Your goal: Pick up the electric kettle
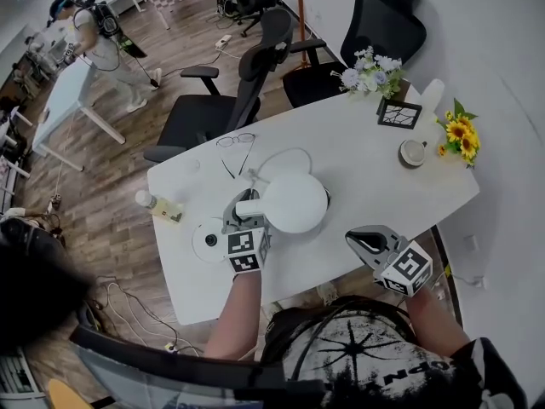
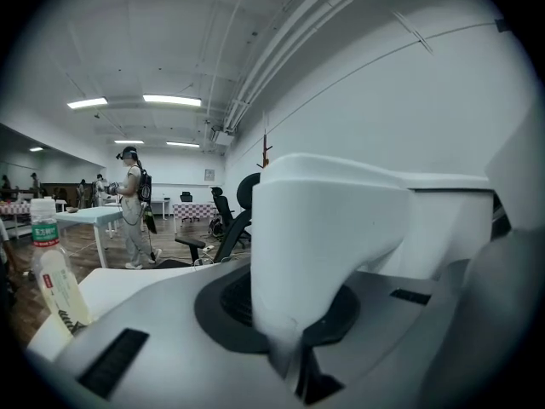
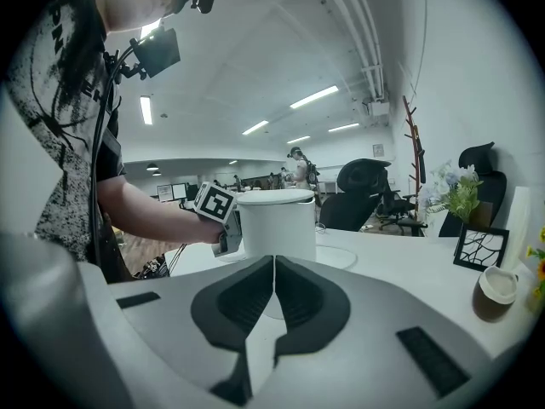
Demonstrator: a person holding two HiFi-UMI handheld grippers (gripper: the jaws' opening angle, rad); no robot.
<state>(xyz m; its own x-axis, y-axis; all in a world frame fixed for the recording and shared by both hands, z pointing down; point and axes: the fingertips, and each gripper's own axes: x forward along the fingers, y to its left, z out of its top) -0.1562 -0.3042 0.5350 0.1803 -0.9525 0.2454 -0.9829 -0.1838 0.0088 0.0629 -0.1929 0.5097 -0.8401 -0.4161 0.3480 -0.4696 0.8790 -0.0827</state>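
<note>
White oval table (image 1: 392, 173), mid-frame: white plastic electric kettle (image 1: 295, 201). Your left gripper (image 1: 244, 214) is clamped on its handle (image 2: 341, 228), so grip's done; lift prob. not yet. Right gripper (image 1: 364, 240), lower right: closed, empty.

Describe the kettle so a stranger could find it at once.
On the white table, look near the middle of the person's edge. The kettle is the broad white drum with a round lid, held by the left gripper; the base on its left is flat, the bottle slim.
</note>
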